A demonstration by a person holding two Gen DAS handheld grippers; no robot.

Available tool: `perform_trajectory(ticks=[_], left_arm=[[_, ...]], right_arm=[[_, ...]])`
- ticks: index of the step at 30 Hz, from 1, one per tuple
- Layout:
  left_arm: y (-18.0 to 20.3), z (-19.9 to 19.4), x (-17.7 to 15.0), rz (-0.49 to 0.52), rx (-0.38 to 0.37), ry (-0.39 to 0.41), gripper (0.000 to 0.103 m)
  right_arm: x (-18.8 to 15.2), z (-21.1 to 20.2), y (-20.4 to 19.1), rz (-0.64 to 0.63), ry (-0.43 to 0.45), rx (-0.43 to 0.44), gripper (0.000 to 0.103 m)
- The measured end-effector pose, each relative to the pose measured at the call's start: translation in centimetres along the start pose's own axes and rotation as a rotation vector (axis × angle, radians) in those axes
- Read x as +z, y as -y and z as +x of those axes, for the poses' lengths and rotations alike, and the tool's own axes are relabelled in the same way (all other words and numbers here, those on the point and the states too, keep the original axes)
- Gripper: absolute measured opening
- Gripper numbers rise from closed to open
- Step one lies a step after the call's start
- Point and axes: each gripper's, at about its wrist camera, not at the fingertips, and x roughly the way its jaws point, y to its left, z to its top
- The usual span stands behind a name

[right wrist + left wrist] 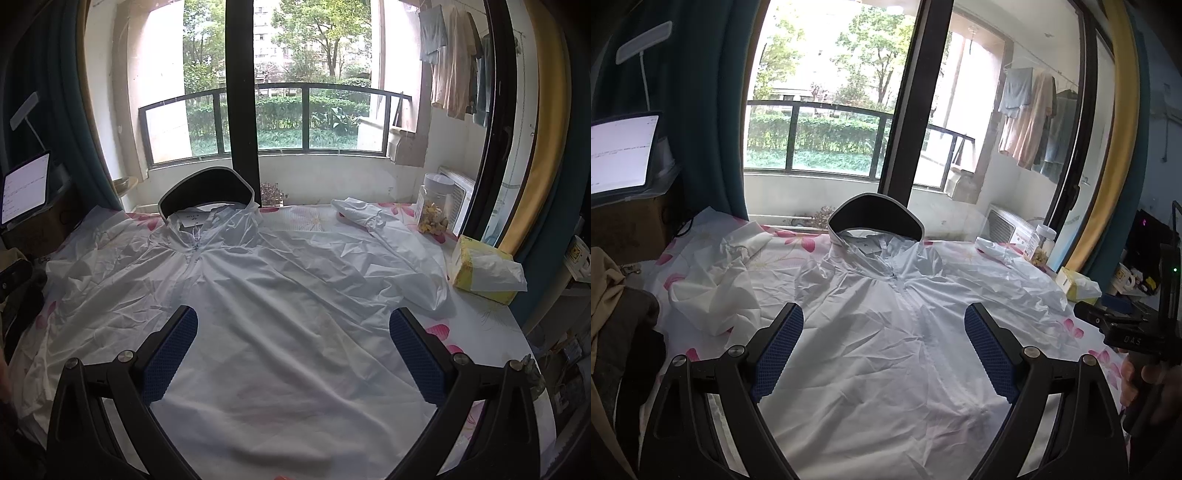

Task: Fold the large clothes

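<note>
A large white zip-front hooded jacket (886, 332) lies spread front-up on a table with a flowered cloth; it also shows in the right wrist view (288, 306). Its hood with a dark brim (875, 218) points toward the window. One sleeve (716, 291) lies crumpled at the left, the other sleeve (373, 236) stretches toward the far right. My left gripper (884, 350) is open and empty, above the jacket's chest. My right gripper (293, 358) is open and empty above the jacket's lower body. The right gripper's body (1126, 332) shows at the right edge of the left wrist view.
A yellow tissue pack (484, 273) and a clear jar (434, 210) stand at the table's right edge. A lit tablet (620, 155) on a cardboard box stands at the left. A big window lies behind the table. Dark and tan clothes (613, 314) lie at the left.
</note>
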Motion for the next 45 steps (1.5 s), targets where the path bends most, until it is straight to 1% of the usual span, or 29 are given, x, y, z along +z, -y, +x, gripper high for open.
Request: perform_trajectory(ticks=[21, 27, 36, 39, 45], left_arm=[[0.3, 0.0, 0.0, 0.003, -0.003, 0.005, 0.091], [0.5, 0.5, 0.2, 0.003, -0.003, -0.004, 0.091], [0.6, 3.4, 1.0, 0.018, -0.007, -0.029, 0.091], [0.6, 4.8, 1.3, 0.017, -0.010, -0.035, 0.091], [-0.3, 8.0, 1.7, 0.002, 0.012, -0.075, 0.091]], right_arm=[[0.1, 0.5, 0.2, 0.002, -0.007, 0.003, 0.103], [0.1, 1.4, 0.4, 0.004, -0.022, 0.007, 0.103], [0.4, 4.2, 1.3, 0.006, -0.063, 0.000, 0.102], [0.8, 5.4, 1.6, -0.037, -0.072, -0.012, 0.102], [2.3, 8.2, 2.5, -0.128, -0.076, -0.040, 0.102]])
